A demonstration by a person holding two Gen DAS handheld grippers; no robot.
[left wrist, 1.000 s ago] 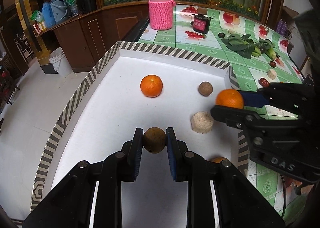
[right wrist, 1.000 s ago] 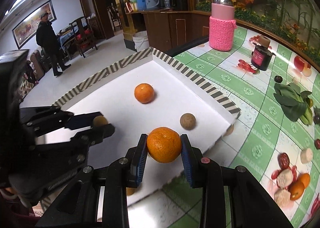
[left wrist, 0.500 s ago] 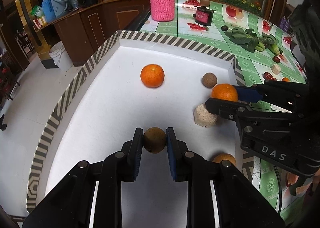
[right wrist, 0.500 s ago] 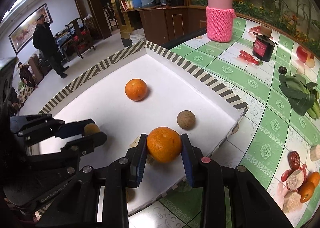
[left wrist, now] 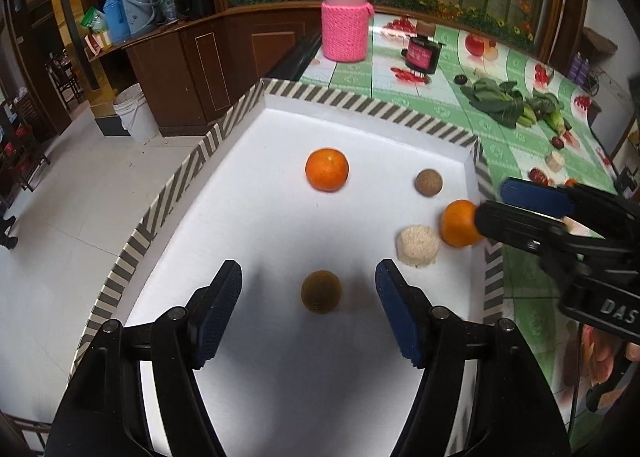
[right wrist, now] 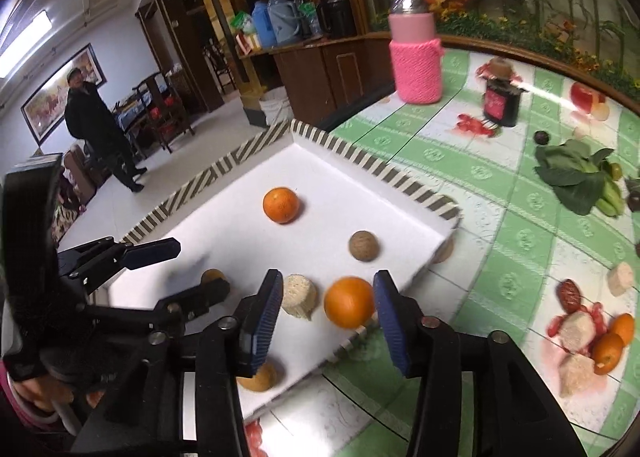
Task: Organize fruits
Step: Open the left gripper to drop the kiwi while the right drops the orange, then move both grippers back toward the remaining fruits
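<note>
Tray sitting on desk.

Left gripper fingers just opening, kiwi lying free between them.

Right gripper fingers just opening; orange near tray edge, risking rolling off.

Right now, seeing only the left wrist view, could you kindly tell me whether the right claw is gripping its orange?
Observer: No. The right claw has just been opening, and the orange sits on the white tray, clear of one pad.
Operator: Thank you. Is any fruit hidden from me?
Observer: Yes, a tan round fruit lies at the tray's near edge, beneath that claw's finger.
</note>
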